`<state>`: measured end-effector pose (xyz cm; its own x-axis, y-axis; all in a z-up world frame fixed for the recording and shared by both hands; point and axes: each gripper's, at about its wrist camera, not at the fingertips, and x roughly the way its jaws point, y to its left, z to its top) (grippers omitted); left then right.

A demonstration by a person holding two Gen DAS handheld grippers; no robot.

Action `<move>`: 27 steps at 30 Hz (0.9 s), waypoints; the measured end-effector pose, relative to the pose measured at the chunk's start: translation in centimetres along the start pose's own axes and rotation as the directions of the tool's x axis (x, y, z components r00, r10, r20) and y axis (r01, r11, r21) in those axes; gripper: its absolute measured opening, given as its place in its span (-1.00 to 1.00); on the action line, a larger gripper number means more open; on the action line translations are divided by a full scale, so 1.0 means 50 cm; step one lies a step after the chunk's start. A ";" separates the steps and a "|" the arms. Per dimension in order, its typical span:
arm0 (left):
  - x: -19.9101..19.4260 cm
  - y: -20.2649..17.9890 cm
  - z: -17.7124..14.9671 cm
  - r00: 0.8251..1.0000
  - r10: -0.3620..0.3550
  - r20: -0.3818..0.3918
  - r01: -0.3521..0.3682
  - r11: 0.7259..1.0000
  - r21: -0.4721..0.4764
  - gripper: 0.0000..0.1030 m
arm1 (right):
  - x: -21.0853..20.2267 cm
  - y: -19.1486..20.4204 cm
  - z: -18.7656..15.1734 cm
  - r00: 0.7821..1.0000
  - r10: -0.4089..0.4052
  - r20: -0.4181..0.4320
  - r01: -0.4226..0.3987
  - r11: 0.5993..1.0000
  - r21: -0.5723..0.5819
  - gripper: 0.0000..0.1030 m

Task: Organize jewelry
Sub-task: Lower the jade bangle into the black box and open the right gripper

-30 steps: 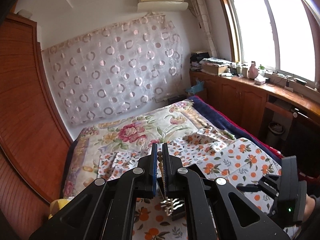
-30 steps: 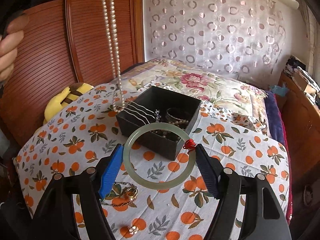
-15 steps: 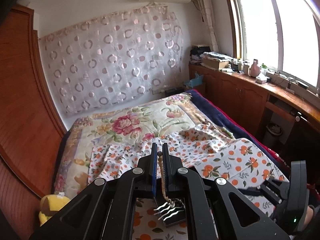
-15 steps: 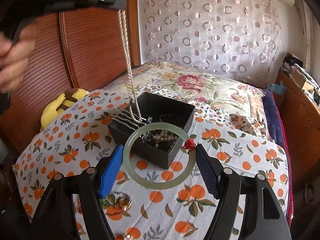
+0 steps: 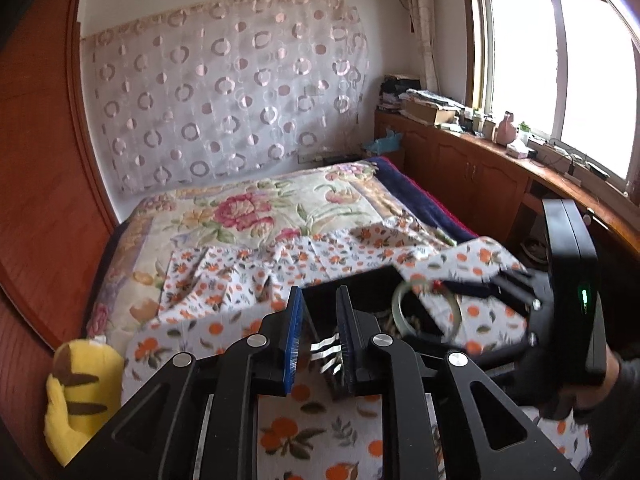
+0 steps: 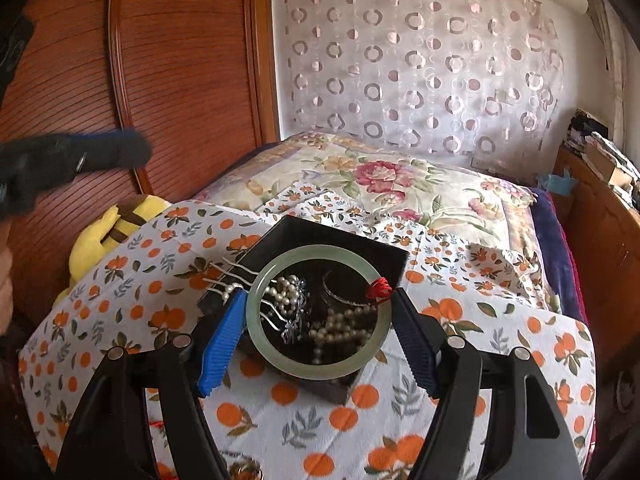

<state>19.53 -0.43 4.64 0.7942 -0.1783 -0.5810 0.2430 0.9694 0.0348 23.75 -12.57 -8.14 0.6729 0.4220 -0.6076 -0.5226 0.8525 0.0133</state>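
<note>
Between my right gripper (image 6: 318, 338) fingers I pinch the jade bangle (image 6: 319, 310) by its outer rim, hovering right over the black jewelry box (image 6: 340, 246), where the pearl necklace (image 6: 320, 320) lies heaped. My left gripper (image 5: 319, 338) hangs beside the box, spread and empty. I judge the bangle drop is the step in hand; next I lower slightly and spread the right jaws.
</note>
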 end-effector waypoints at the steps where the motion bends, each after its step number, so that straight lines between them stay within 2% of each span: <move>1: 0.003 0.006 -0.013 1.000 -0.005 -0.008 0.005 1.000 -0.007 -0.68 | 0.006 0.000 0.001 1.000 0.000 -0.005 0.000 1.000 0.000 0.46; 9: 0.016 0.027 -0.081 0.999 -0.007 -0.046 0.005 0.999 -0.032 -0.68 | 0.044 0.008 0.007 0.999 -0.001 -0.049 0.001 1.000 -0.002 0.46; 13: 0.016 0.025 -0.111 0.998 -0.024 -0.059 0.022 0.999 -0.034 -0.68 | 0.048 0.002 0.019 0.998 0.032 -0.056 -0.029 0.998 0.047 0.50; 18: 0.016 0.017 -0.144 0.996 -0.048 -0.079 0.045 0.998 -0.041 -0.68 | 0.027 0.003 0.018 0.999 0.017 -0.047 -0.015 0.999 0.036 0.51; 22: 0.014 -0.001 -0.171 0.994 -0.060 -0.094 0.058 0.998 -0.025 -0.68 | -0.012 0.005 -0.017 0.998 0.011 -0.059 -0.010 1.000 0.015 0.50; 24: 0.012 -0.011 -0.186 0.993 -0.067 -0.101 0.066 0.998 -0.012 -0.68 | -0.031 0.005 -0.040 0.997 0.034 -0.073 -0.033 0.999 0.022 0.24; 27: 0.011 -0.026 -0.210 0.989 -0.087 -0.119 0.088 0.996 -0.001 -0.68 | -0.061 0.014 -0.082 0.992 0.085 -0.092 -0.083 0.996 0.027 0.14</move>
<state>13.80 -0.03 -4.24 0.6977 -0.2407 -0.6748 0.3115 0.9501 -0.0169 19.16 -14.54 -9.52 0.5747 0.4628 -0.6749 -0.5626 0.8224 0.0849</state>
